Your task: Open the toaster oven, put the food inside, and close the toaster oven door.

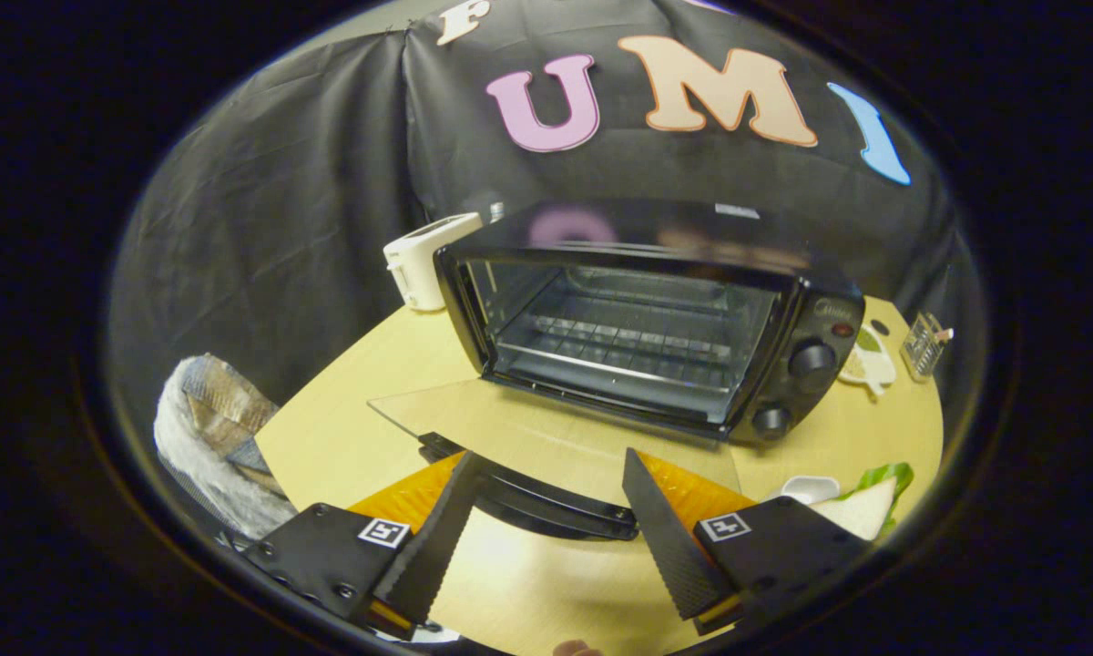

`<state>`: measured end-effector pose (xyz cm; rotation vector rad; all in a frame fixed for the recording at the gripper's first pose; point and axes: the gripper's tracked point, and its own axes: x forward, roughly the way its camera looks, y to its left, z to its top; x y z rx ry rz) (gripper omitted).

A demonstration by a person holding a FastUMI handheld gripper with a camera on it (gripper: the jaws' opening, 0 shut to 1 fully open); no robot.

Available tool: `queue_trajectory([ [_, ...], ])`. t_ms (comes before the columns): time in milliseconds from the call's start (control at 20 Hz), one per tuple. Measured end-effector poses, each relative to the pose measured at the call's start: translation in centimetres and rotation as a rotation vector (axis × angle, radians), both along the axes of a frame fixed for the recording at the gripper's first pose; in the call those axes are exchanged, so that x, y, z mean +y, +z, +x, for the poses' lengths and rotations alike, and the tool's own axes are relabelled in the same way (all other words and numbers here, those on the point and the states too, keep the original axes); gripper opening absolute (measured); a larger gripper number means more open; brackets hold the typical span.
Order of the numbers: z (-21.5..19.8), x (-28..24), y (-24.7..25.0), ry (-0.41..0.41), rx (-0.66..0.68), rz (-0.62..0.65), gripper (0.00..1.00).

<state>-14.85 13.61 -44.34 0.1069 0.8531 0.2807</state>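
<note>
The claw (pixel 546 510) hangs wide open and empty above the toaster oven's lowered glass door (pixel 546 428), its handle (pixel 546 506) lying between the fingers. On the wooden surface (pixel 346 428), the toaster oven (pixel 638 337) gapes toward the claw, long axis running side to side. The sandwich (pixel 865 506), just right of the claw, looks soft and light; grip its bread faces gently.

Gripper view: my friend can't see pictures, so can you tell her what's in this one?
A black toaster oven sits on a wooden table with its glass door folded down flat and its wire rack bare. The gripper hangs open above the door's handle; a sandwich waits beside it.
</note>
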Motion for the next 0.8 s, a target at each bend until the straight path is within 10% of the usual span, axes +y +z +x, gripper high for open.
queue_trajectory([
  [800,-3.0,1.2,-5.8,0.112,0.071,-0.08,0.99],
])
